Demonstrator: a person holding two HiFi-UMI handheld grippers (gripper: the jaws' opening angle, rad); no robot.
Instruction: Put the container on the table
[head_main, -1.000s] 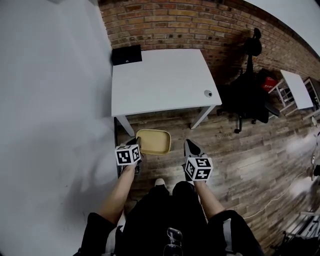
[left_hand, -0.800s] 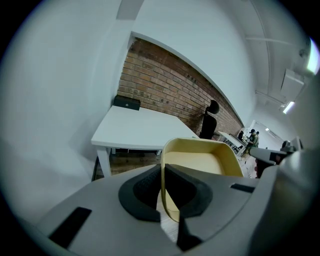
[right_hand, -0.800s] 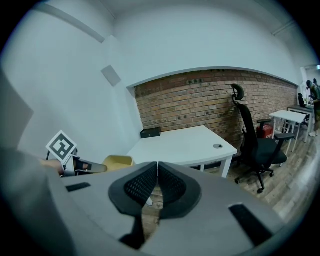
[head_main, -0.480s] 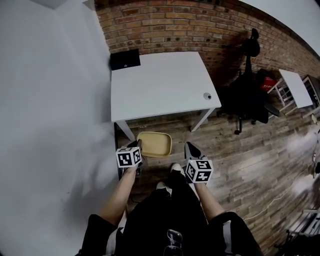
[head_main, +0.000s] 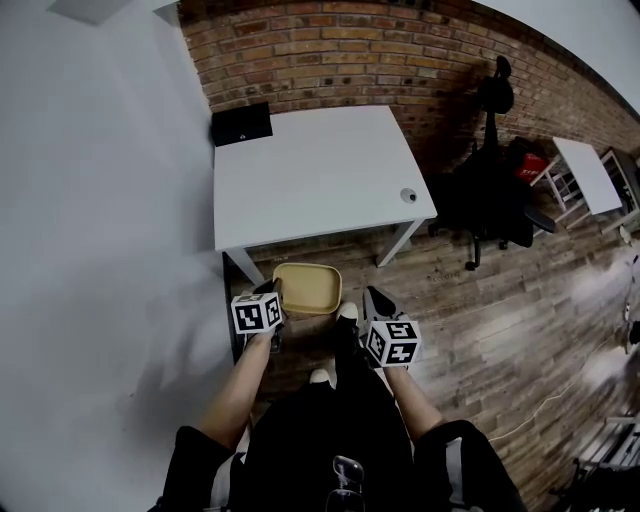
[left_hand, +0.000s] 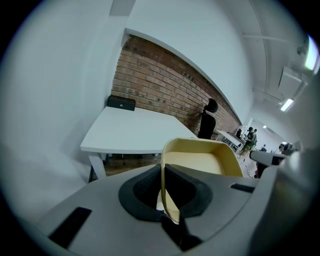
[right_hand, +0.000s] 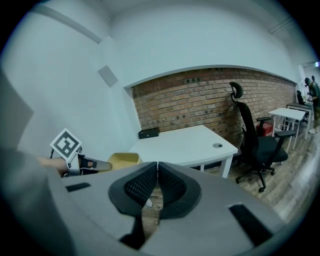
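Note:
A shallow tan container hangs in the air just short of the white table's near edge. My left gripper is shut on the container's left rim. In the left gripper view the thin rim of the container is pinched between the black pads, and the white table lies ahead. My right gripper is shut and holds nothing; it hovers to the right of the container. The right gripper view has the container at its left, beside the left gripper's marker cube.
A black box sits at the table's back left corner, and a small round fitting lies near its right edge. A black office chair stands to the right, against the brick wall. A white wall runs along the left.
The person has stepped a little closer to the table, which now sits lower and larger in the head view. Both grippers keep their hold and spacing.

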